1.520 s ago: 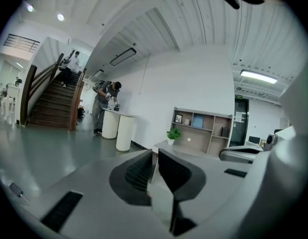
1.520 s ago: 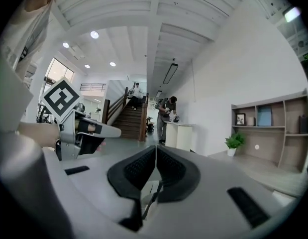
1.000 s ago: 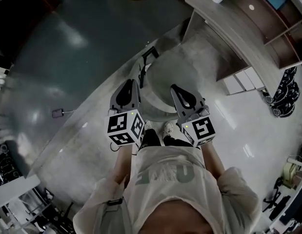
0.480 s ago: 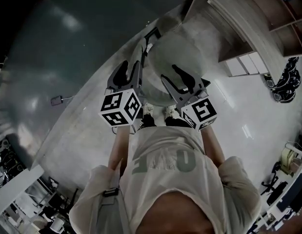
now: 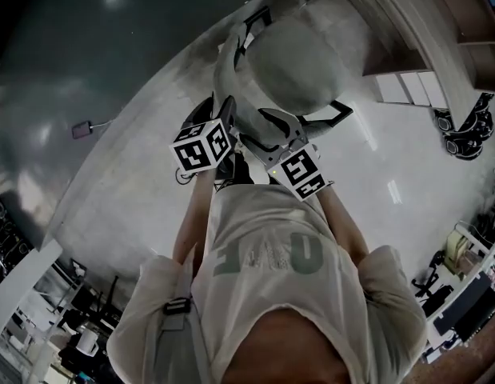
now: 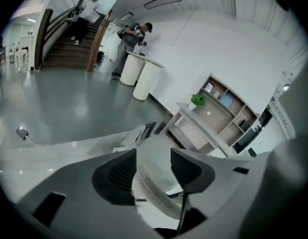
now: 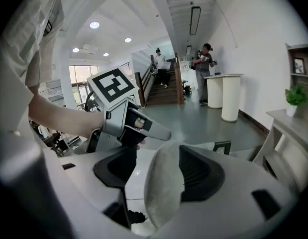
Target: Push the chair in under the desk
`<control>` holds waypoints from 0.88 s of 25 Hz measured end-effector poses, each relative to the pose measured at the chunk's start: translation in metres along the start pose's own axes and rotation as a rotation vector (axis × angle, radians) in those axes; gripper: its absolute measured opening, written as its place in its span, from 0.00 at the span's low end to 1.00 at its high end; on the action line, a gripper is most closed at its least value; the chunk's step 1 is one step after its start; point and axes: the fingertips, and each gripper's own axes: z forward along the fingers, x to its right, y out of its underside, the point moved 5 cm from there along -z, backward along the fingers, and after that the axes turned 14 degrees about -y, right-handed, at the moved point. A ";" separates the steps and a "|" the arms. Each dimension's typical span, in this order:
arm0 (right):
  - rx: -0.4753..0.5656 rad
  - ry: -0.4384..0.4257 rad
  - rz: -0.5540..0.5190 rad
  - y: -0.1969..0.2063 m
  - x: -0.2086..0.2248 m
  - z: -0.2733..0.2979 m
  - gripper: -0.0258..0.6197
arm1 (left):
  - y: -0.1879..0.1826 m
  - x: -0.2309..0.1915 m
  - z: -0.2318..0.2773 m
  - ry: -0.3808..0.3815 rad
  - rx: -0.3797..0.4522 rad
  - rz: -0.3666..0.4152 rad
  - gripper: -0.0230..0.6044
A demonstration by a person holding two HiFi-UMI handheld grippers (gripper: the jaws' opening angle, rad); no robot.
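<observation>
The chair [image 5: 295, 62] stands on the floor just ahead of me, its back toward me, with the tabletop [image 6: 208, 114] farther off to the right and apart from it. My left gripper [image 6: 154, 156] and right gripper [image 7: 157, 153] are both at the top of the chair's back. Their fingers have just been opening and stand spread wide, the padded back edge between each pair, not pinched
</observation>
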 end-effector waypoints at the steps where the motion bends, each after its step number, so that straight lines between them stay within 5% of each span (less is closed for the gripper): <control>1: -0.028 -0.012 0.008 0.010 -0.002 0.006 0.44 | 0.008 -0.004 0.004 -0.001 -0.028 -0.022 0.36; 10: -0.236 -0.009 0.046 0.080 0.005 0.044 0.44 | 0.053 -0.010 0.039 0.030 -0.208 -0.151 0.37; 18: -0.315 0.000 0.054 0.105 0.006 0.066 0.44 | 0.055 -0.012 0.052 0.026 -0.273 -0.109 0.37; 22: -0.359 0.072 0.040 0.120 0.013 0.074 0.39 | 0.055 -0.012 0.056 0.032 -0.314 -0.068 0.36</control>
